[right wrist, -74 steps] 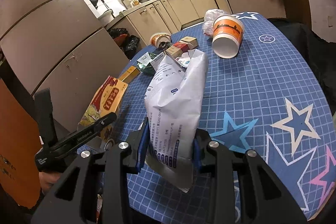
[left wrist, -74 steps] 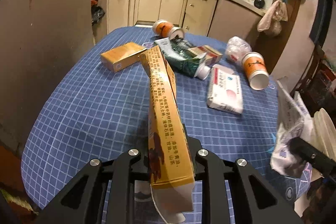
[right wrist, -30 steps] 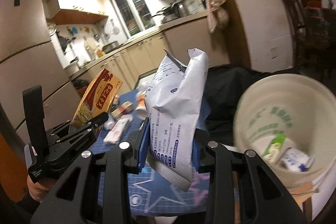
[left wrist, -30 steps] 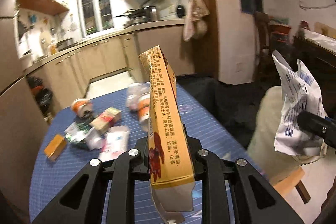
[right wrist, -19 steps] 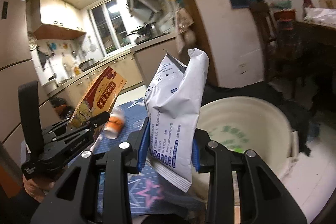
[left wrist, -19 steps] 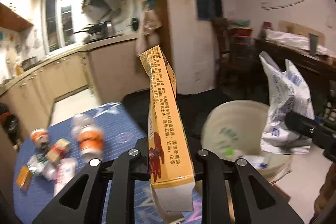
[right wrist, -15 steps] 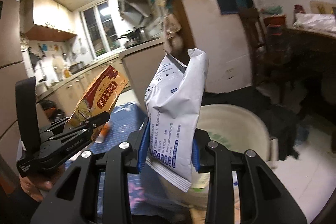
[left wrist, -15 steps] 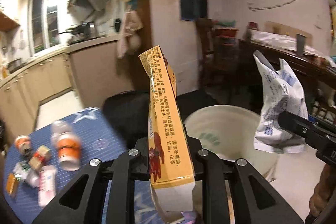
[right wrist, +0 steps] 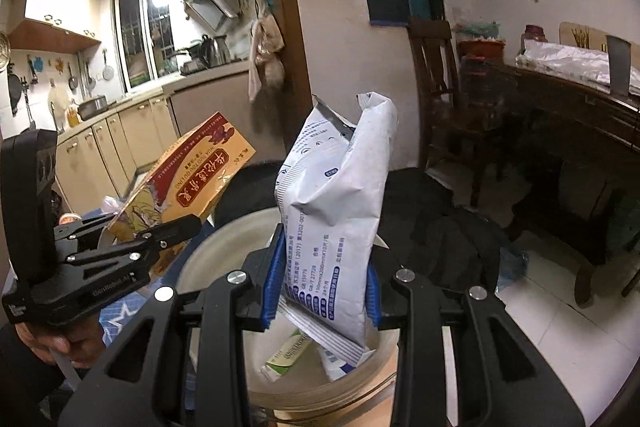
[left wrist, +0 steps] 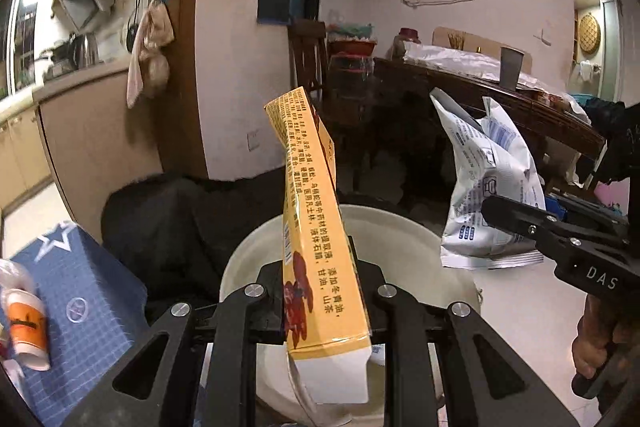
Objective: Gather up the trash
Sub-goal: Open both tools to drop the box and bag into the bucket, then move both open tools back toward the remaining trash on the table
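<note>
My left gripper (left wrist: 320, 303) is shut on a flattened orange carton (left wrist: 316, 243) and holds it above the cream trash bucket (left wrist: 404, 231). The carton also shows in the right wrist view (right wrist: 188, 183). My right gripper (right wrist: 322, 287) is shut on a white printed pouch (right wrist: 336, 211) over the same bucket (right wrist: 208, 251). The pouch also shows at the right of the left wrist view (left wrist: 488, 195). Small packets (right wrist: 288, 351) lie inside the bucket.
The blue checked table (left wrist: 92, 311) is at lower left with an orange-and-white paper cup (left wrist: 28, 327) on it. A black garment (left wrist: 172, 215) hangs behind the bucket. A dark wooden table (right wrist: 560, 131) and chair (right wrist: 432, 67) stand at right. Kitchen cabinets (right wrist: 120, 147) are at left.
Both grippers have swung away from the table toward the bucket, each still holding its item. The bucket now lies directly under both; the table has slid off to the lower left.
</note>
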{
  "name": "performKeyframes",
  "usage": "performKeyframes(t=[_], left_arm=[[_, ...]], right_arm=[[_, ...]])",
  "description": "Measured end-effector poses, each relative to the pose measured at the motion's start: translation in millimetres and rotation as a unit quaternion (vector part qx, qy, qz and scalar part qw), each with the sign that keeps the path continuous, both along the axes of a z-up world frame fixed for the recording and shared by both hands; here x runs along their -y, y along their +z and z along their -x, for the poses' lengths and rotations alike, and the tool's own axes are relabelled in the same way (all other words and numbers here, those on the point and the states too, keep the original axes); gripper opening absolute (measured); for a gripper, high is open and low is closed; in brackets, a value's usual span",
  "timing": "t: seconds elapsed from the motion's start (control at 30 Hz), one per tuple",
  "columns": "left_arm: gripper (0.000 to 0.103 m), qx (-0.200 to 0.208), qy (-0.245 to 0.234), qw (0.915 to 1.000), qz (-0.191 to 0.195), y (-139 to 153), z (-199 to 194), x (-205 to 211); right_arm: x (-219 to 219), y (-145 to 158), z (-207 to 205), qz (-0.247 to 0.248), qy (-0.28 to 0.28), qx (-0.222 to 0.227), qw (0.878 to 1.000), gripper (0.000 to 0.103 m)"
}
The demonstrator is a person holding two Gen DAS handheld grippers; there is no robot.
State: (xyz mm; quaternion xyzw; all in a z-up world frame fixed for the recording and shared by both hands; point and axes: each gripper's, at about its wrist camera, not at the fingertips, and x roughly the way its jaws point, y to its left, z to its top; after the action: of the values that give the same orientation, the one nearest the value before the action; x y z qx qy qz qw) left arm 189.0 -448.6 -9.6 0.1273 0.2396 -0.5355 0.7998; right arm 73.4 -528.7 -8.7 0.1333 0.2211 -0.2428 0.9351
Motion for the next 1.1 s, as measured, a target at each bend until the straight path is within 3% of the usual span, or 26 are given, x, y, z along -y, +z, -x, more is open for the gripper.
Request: performKeyframes(t=[0.33,0.43,0.53,0.6,0.9,1.1], left_arm=[[0.023,-0.003,-0.007,0.9997,-0.023,-16,-5,14],[0.025,-0.004,-0.013,0.9995,-0.029,-18,-6,16],[0.034,0.010,-0.008,0.9994,-0.031,-17,-6,19],[0.035,0.010,-0.002,0.9995,-0.030,-16,-8,18],[0.035,0.007,0.017,0.9996,-0.019,-9,-13,-4],[0.035,0.024,0.040,0.9987,-0.019,-5,-10,-44]], right_arm=[[10,-23,-14,-0.021,0.021,-0.028,0.999,0.032],[5,-23,-18,-0.018,0.029,-0.037,0.999,0.036],[4,-23,-19,-0.012,0.025,-0.041,0.999,0.043],[6,-22,-18,-0.021,0.025,-0.035,0.999,0.043],[4,-16,-14,-0.030,0.025,-0.022,0.999,0.043],[-28,-1,-22,-0.020,0.062,-0.004,0.998,0.043]])
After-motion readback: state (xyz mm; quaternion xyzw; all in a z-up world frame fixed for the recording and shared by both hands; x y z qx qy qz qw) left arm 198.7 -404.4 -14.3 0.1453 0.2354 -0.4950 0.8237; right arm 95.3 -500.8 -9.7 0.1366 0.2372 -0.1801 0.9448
